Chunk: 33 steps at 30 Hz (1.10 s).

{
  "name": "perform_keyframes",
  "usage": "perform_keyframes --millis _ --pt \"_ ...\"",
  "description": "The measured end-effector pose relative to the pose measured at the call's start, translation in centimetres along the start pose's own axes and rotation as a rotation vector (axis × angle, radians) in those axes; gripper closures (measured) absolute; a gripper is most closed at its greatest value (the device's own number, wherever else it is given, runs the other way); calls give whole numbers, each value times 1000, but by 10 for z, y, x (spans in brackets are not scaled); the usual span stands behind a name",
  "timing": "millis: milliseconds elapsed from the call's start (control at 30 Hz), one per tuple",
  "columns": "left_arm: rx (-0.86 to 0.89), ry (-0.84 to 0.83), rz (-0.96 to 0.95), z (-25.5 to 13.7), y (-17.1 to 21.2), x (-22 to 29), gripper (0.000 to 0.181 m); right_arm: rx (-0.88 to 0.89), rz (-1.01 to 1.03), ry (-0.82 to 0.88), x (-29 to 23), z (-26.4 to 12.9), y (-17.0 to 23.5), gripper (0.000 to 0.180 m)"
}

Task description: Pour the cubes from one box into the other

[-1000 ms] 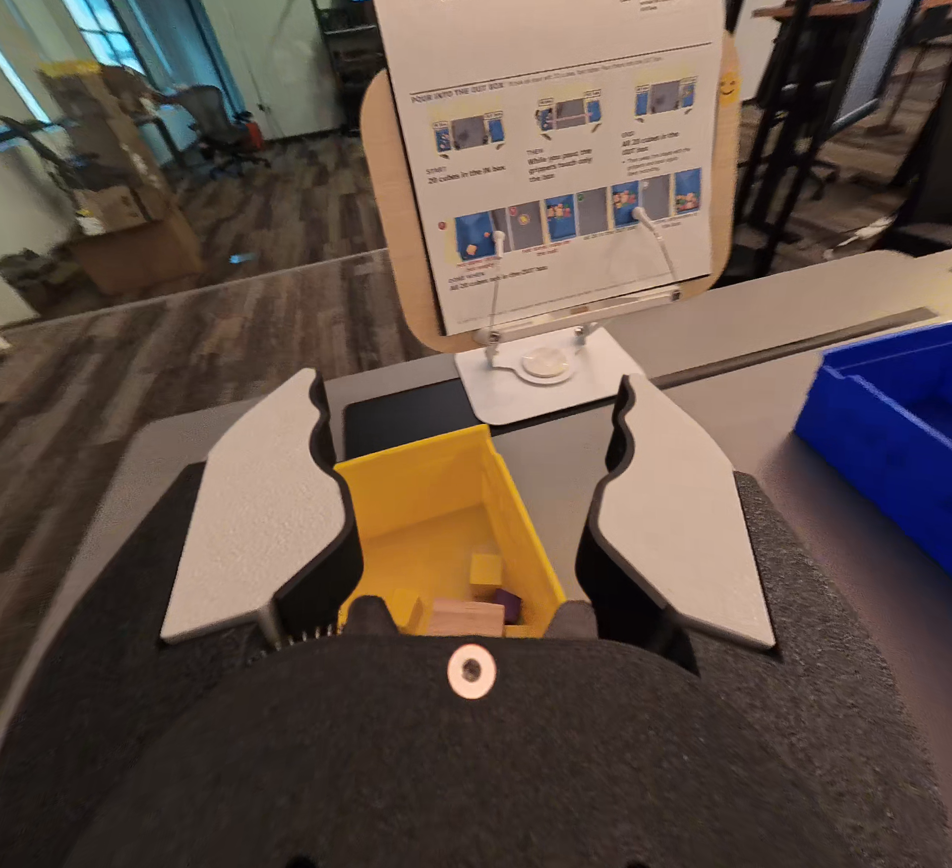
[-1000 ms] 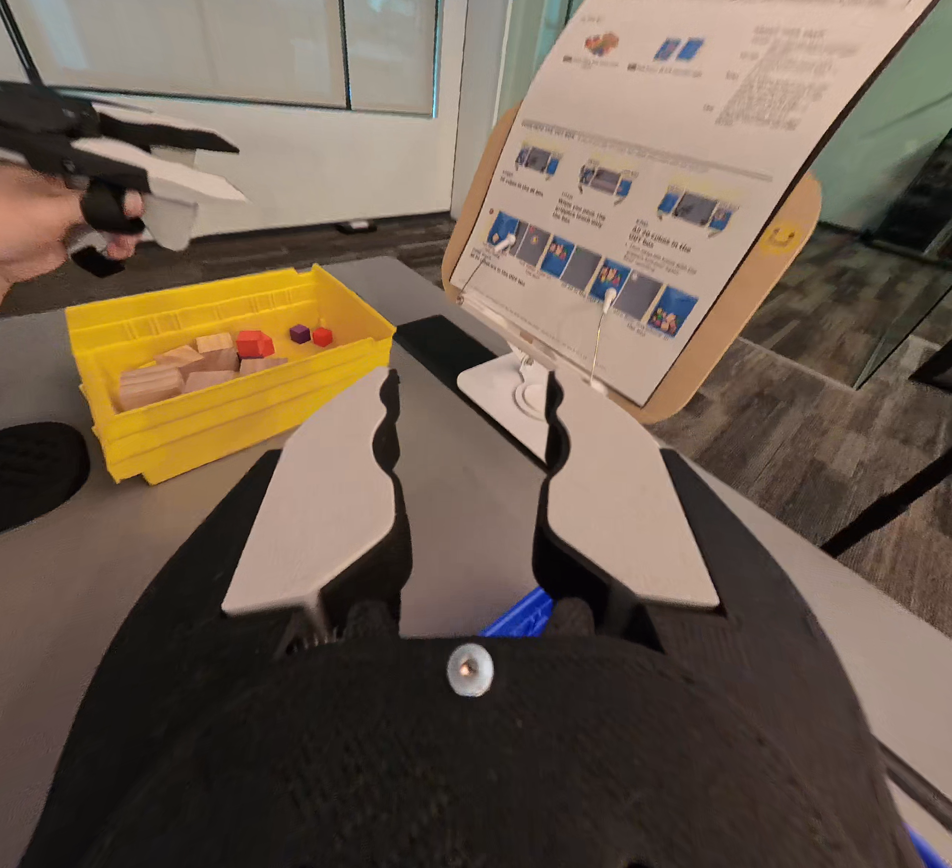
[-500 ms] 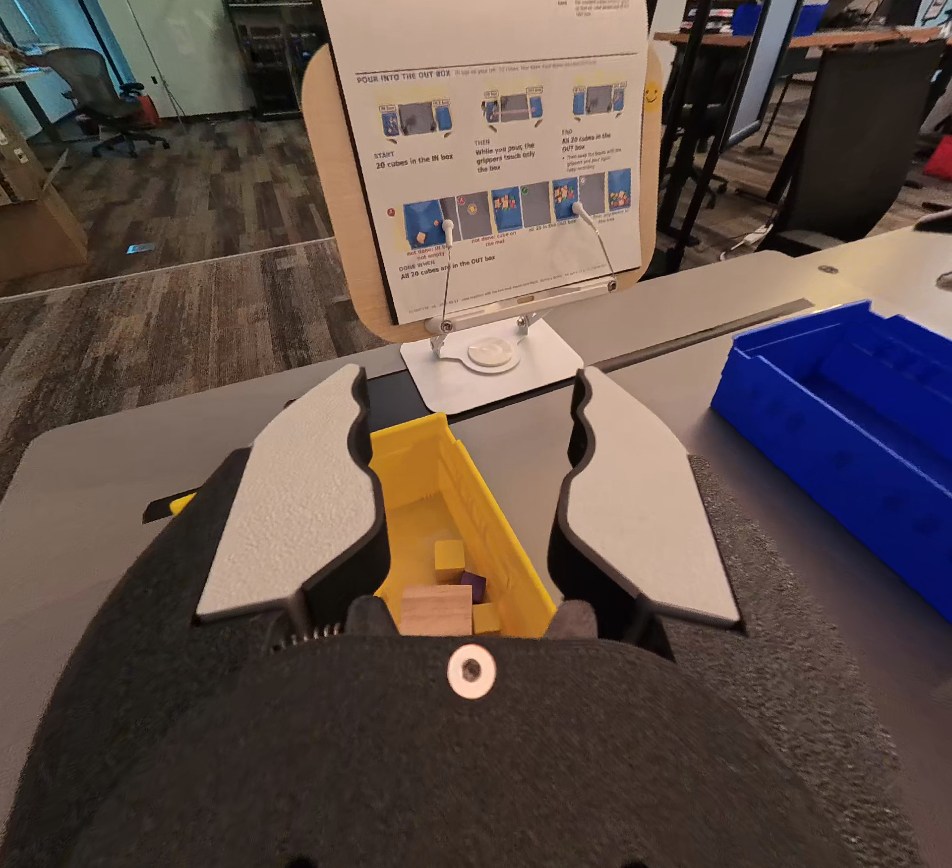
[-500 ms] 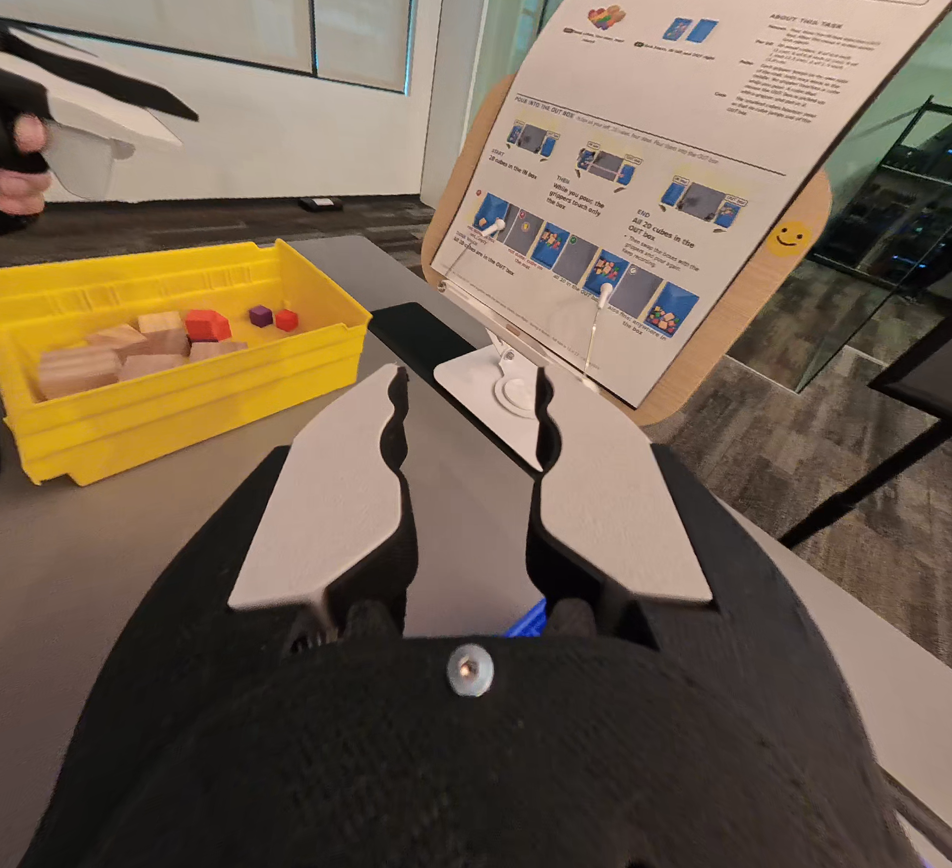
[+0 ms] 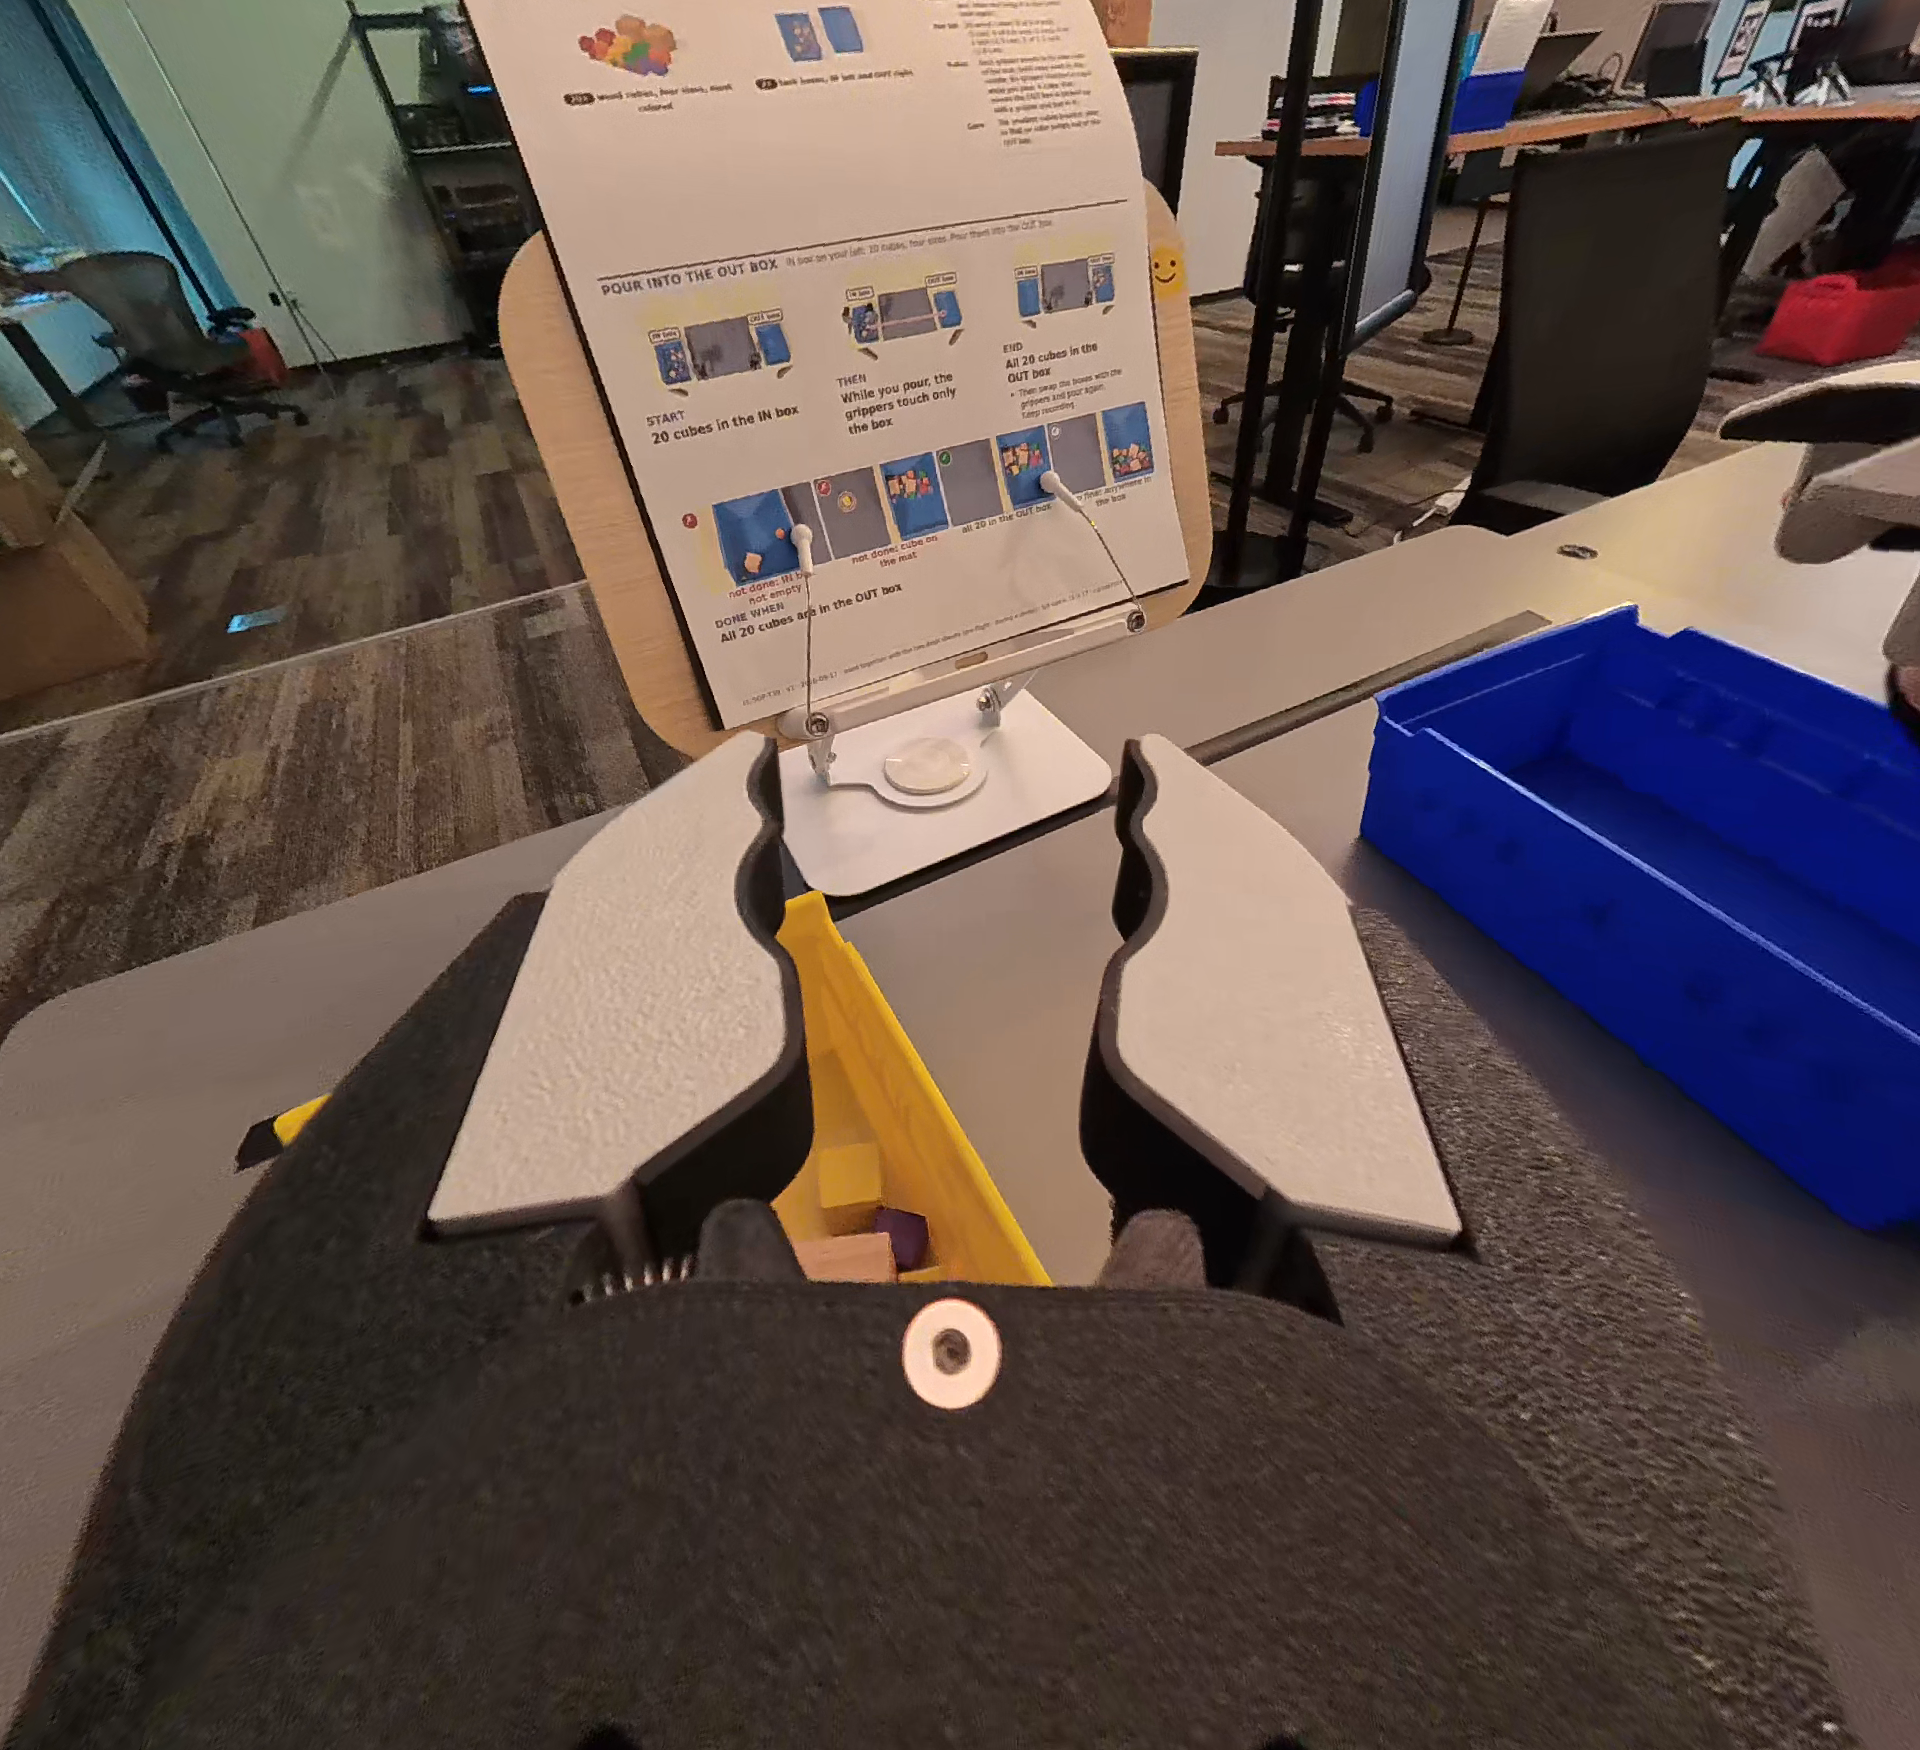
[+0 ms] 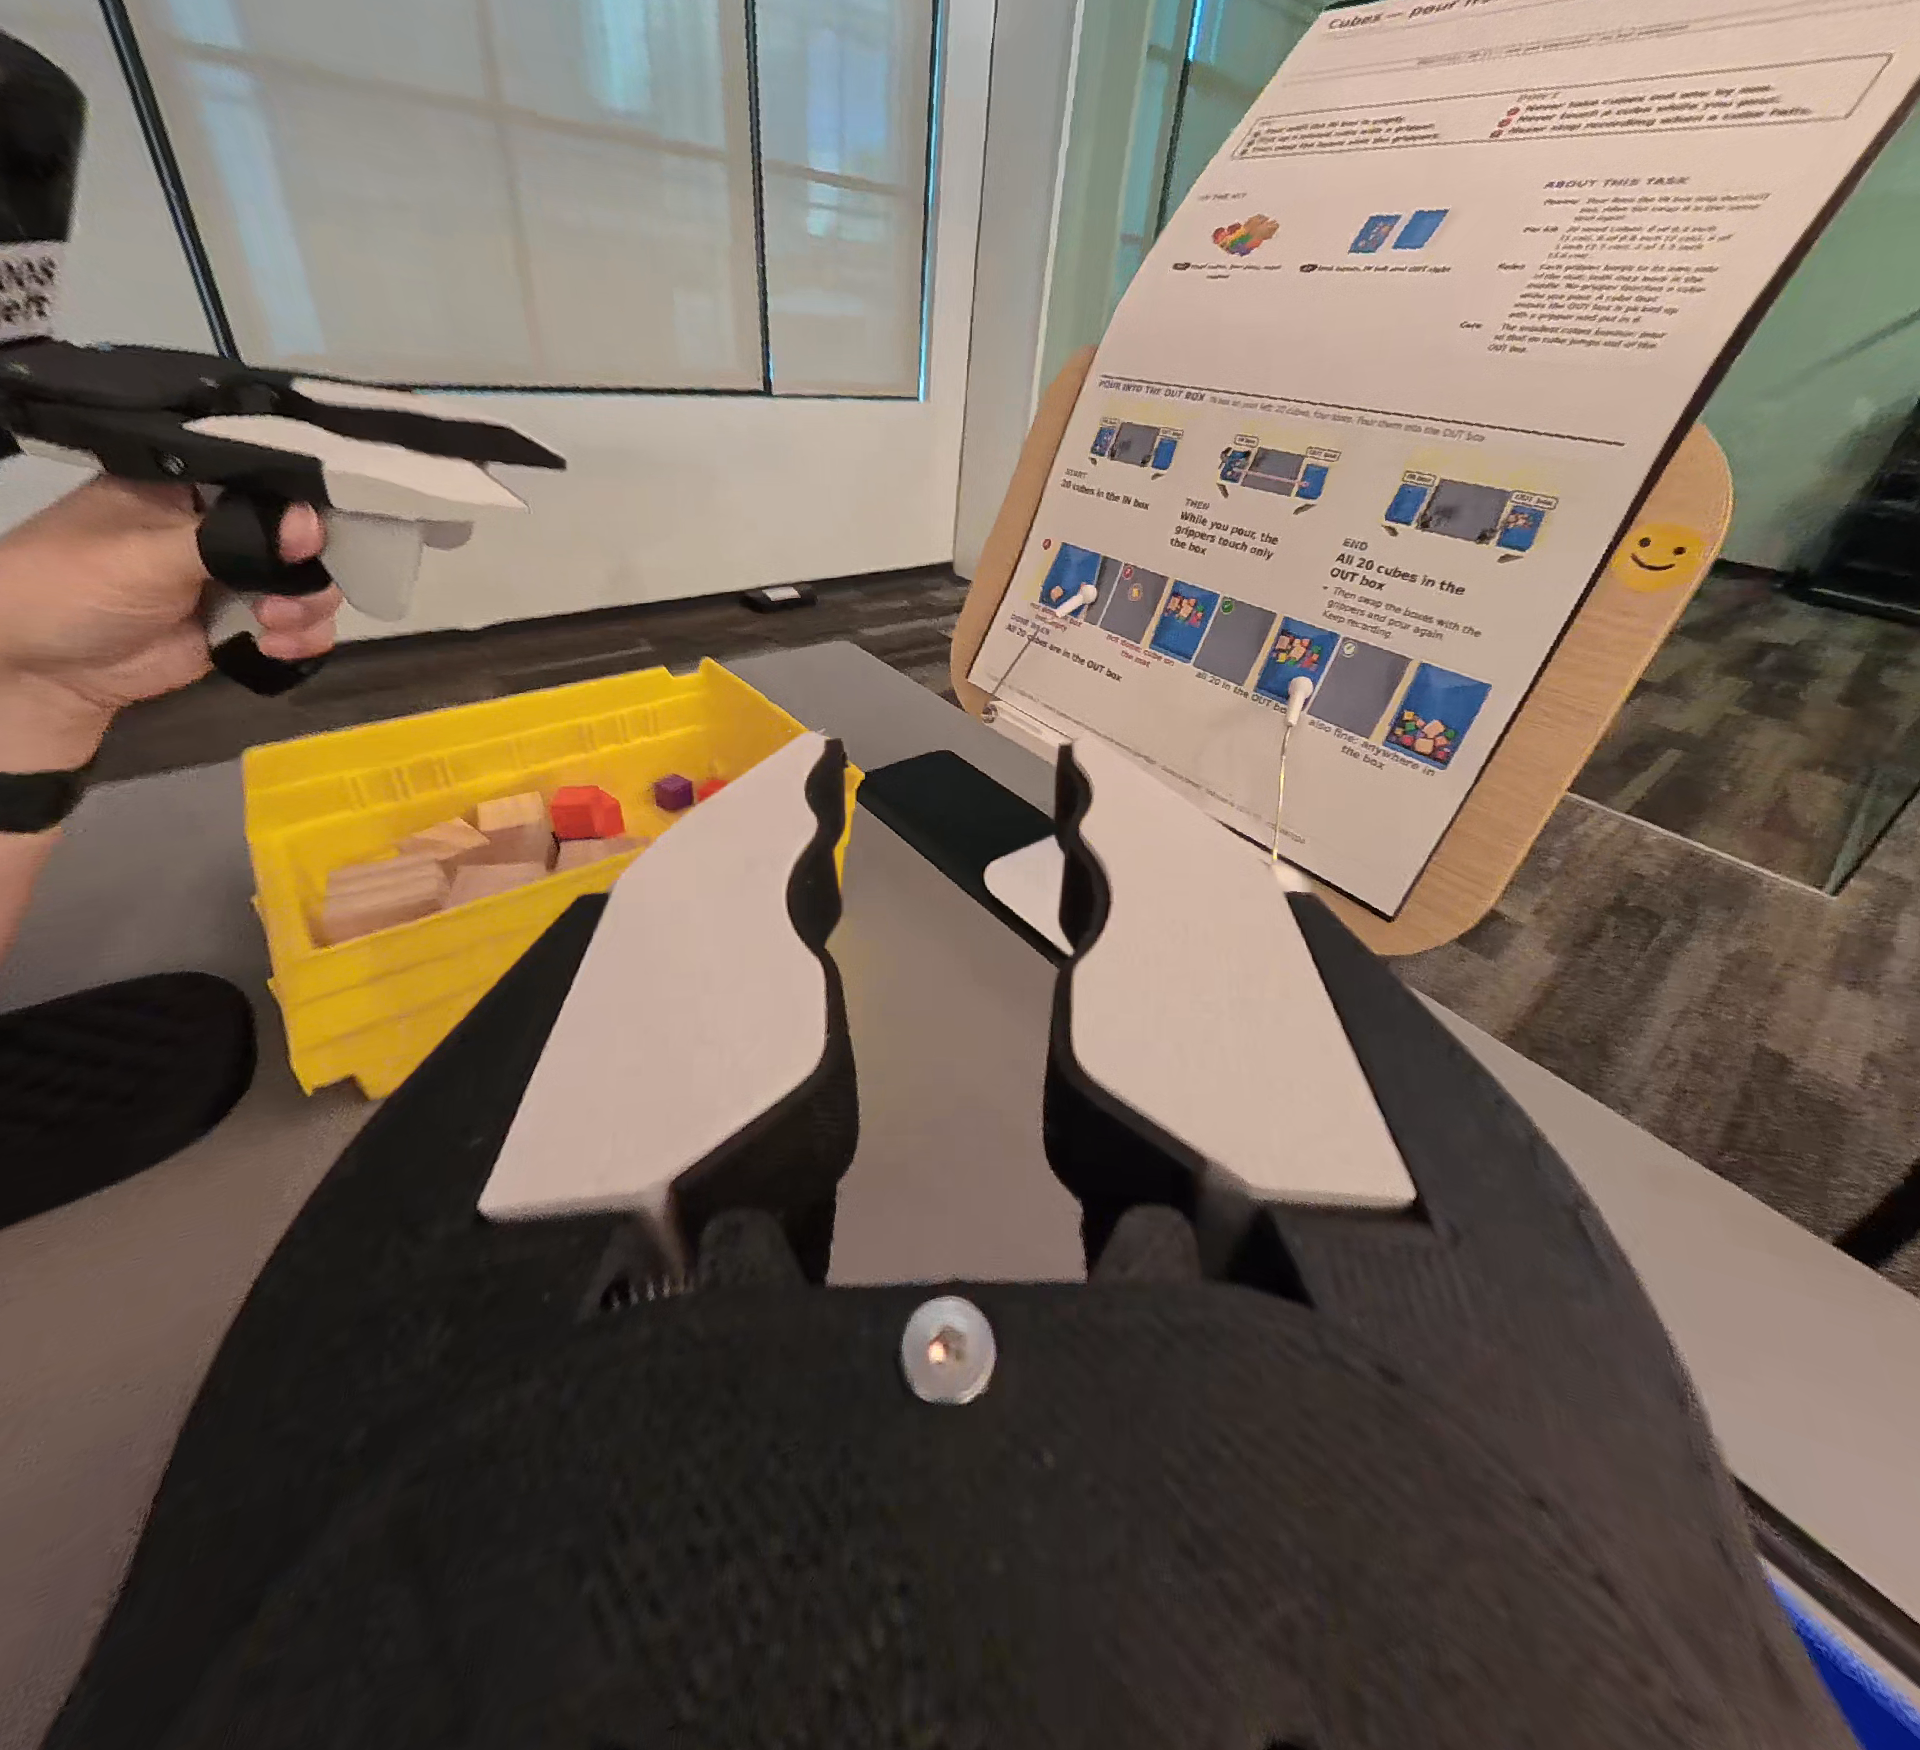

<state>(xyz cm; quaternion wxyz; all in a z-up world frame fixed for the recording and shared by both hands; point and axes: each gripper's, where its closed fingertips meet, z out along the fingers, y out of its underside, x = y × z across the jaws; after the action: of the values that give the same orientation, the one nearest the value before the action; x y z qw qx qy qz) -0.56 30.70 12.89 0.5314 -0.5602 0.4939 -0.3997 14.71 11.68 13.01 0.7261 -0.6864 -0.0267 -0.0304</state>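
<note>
A yellow box (image 6: 416, 1004) holds several wooden and coloured cubes (image 6: 499, 838) on the grey table. In the left wrist view the yellow box (image 5: 904, 1077) lies right under my left gripper (image 5: 945, 827), which is open and empty above it; a few cubes (image 5: 847, 1175) show between the jaws. A hand holds this left gripper (image 6: 343, 474) above the box's far side. A blue box (image 5: 1662, 869) sits to the right and looks empty. My right gripper (image 6: 951, 796) is open and empty over bare table, right of the yellow box; it also shows in the left wrist view (image 5: 1849, 453).
An instruction sheet on a wooden stand (image 5: 831, 350) rises at the table's back edge, also in the right wrist view (image 6: 1403, 453). A black pad (image 6: 104, 1077) lies left of the yellow box. A blue edge (image 6: 1829, 1659) shows under the right gripper. Office floor lies beyond.
The left gripper has swung right, so the yellow box sits further left under it and more of the blue box shows. The right view has shifted toward the yellow box. Both stay open.
</note>
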Motion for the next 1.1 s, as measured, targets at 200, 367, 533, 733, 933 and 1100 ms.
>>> perform_keyframes --millis 200,367,533,733,933,1100 --pt "39 -5 -29 -4 -1 -13 130 -79 -58 17 -10 8 13 142" --pt "113 -7 -128 -9 3 -40 151 -187 -112 17 -19 17 32 143" --pt "178 170 -324 -4 9 -34 178 -256 -163 11 -30 22 38 143" --pt "207 170 -313 -6 3 -22 179 -212 -279 45 -40 9 11 143" --pt "314 308 -324 -32 -38 10 179 -129 -269 -16 -63 -13 -20 143" --pt "306 278 -267 -50 -49 11 174 -209 -227 -45 -73 -22 -16 143"
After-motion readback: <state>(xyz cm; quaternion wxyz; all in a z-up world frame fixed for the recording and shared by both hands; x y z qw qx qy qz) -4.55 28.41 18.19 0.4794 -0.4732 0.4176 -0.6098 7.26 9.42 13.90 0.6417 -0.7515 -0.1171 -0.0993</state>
